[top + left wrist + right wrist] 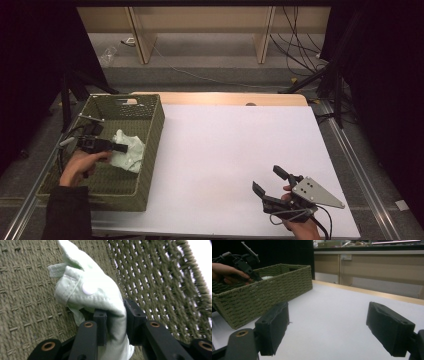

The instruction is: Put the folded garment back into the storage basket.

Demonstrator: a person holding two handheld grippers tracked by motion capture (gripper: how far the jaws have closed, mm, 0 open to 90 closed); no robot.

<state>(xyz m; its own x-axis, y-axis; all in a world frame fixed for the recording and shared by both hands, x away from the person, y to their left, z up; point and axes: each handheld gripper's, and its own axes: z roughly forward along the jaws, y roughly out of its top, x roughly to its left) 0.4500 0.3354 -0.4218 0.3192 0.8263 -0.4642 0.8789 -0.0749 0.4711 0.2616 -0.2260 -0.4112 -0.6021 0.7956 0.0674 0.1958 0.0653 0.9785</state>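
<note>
From my seat I cannot make out the whole of the pale green glove (92, 290); its lower part runs out of the left gripper view between the 2 black jaws, and in the high view the left gripper (107, 146) covers its near edge; whether the pads press the fabric or merely flank it is hard to judge, though the cloth sits tight against both, so I read the left tongs as clamped on the glove, barely parted. The left hand (80, 167) holds them inside the woven olive basket (150, 150), whose side wall rises just beyond the jaw tips in the left gripper view and stands between these tongs and the white table (225, 150). The right gripper (274, 187) hangs well apart from the basket, low over the bare table, its 2 jaws wide apart with nothing between them; ahead of it in the right gripper view the basket's wall hides the glove almost wholly. The glove is soft, crumpled, stitched at the hem, with 1 round white patch on it, and lies on the basket floor.
</note>
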